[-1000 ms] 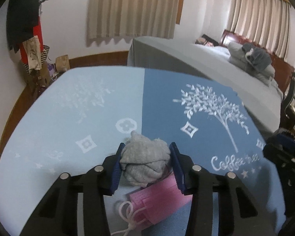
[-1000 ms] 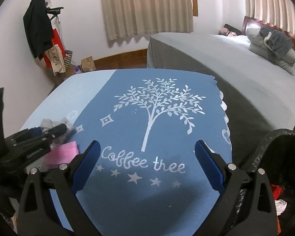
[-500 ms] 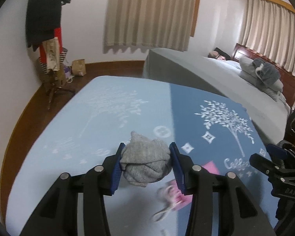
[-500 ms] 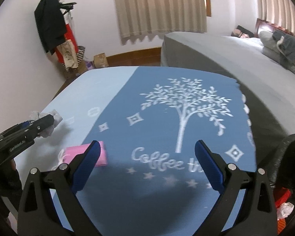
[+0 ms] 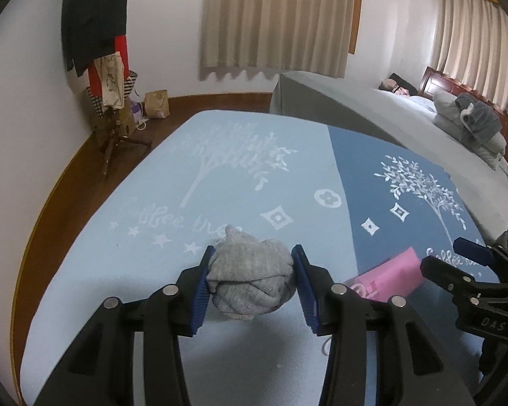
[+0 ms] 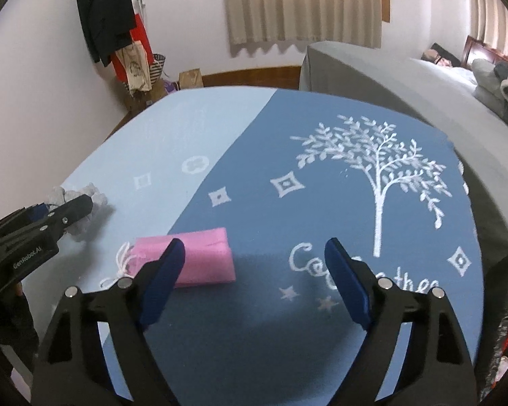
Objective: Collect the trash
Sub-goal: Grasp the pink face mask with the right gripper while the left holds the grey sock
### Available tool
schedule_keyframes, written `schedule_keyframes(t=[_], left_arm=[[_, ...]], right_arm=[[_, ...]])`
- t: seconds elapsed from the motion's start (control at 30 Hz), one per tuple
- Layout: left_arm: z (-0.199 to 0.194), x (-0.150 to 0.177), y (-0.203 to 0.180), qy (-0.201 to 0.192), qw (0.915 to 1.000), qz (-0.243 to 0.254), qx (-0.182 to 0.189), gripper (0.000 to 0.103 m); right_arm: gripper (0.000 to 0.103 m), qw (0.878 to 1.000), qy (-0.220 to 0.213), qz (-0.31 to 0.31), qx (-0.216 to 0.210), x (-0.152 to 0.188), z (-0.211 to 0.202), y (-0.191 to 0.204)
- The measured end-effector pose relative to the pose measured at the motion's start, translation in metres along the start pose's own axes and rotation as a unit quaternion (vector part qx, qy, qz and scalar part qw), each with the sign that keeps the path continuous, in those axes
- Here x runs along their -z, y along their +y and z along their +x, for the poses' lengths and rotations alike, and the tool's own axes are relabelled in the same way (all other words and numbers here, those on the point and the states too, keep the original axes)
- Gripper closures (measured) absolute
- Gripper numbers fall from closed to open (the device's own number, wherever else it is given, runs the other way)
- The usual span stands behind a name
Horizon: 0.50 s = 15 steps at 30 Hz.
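the left gripper [image 5: 250, 279] is clamped on a grey crumpled wad [image 5: 252, 279], both blue pads pressed into its sides. the right gripper [image 6: 254, 286] stands spread wide with nothing between its fingers; its jaws have just been closing a little, and the pads touch nothing.

beyond both grippers spreads the two-tone blue tablecloth [image 5: 240, 182], pale on the left gripper's side and darker toward the right gripper, printed with white trees and "coffee tree" lettering. past its far edge stands a grey-covered bed [image 6: 389, 81], seen in both views, and on the far left a coat stand [image 5: 98, 44] hung with dark and red clothes and bags.

the left wrist view shows the wad from close up, filling the gap between the fingers and held clear above the cloth. the right wrist view shows the same wad [image 6: 84, 199] only in part, small, off to the right gripper's left, behind the left gripper's black finger.

the pink face mask [image 6: 193, 260] lies flat on the cloth. in the right wrist view it sits just ahead of the right gripper's left finger, which overlaps its near corner, and its white ear loop [image 6: 122, 264] trails off its left end. in the left wrist view the mask [image 5: 389, 274] is blurred, to the right of the left gripper, just beside the right gripper's fingertips [image 5: 470, 253], and the loop is mostly hidden.
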<state>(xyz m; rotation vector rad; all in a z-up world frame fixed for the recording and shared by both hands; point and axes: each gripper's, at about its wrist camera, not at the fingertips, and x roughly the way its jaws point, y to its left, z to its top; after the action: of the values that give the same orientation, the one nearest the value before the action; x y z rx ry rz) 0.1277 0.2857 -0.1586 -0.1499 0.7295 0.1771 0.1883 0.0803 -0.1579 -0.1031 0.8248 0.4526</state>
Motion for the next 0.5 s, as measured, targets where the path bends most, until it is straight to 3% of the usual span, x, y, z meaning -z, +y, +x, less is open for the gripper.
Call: schedule_keyframes(t=[0.3, 0.5], left_arm=[[0.004, 0.003, 0.002, 0.009, 1.0, 0.0, 0.001, 0.058], [0.005, 0.002, 0.002, 0.012, 0.9999, 0.001, 0.002, 0.058]], right_arm=[[0.05, 0.999, 0.035, -0.009, -0.017, 0.008, 0.016, 0.005], [0.085, 0.998, 0.042, -0.015, -0.046, 0.009, 0.016, 0.01]])
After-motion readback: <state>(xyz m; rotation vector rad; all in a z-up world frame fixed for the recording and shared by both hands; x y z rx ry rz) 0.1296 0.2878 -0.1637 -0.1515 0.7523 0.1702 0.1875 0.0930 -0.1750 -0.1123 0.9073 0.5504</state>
